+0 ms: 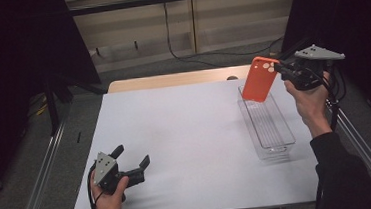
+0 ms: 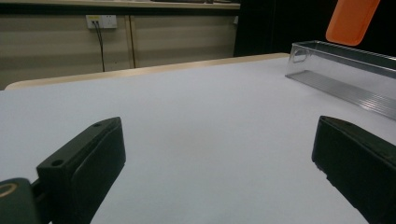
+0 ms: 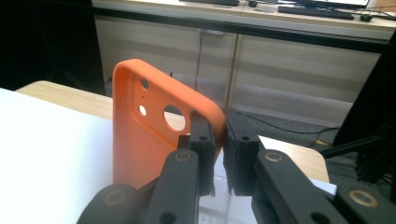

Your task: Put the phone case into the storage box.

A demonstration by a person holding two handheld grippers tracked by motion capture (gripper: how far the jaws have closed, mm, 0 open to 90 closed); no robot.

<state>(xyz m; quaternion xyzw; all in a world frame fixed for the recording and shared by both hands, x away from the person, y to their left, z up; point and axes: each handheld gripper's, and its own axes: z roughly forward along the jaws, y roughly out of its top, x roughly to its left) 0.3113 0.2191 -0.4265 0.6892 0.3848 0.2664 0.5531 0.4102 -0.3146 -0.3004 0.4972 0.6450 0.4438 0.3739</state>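
The right claw [image 1: 280, 70] pinches the orange phone case [image 1: 259, 79] by its edge, hanging it above the clear tray's [image 1: 282, 144] far end, likely for dropping in. The left claw [image 1: 133, 161] rests wide and empty on the near-left surface [image 1: 186, 134].

phone case [image 1: 260, 80]: orange | bin [image 1: 270, 128]: clear (ribbed floor) | table sheet [image 1: 186, 134]: white | tool jaws: black

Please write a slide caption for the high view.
Right gripper holds orange phone case above clear tray.
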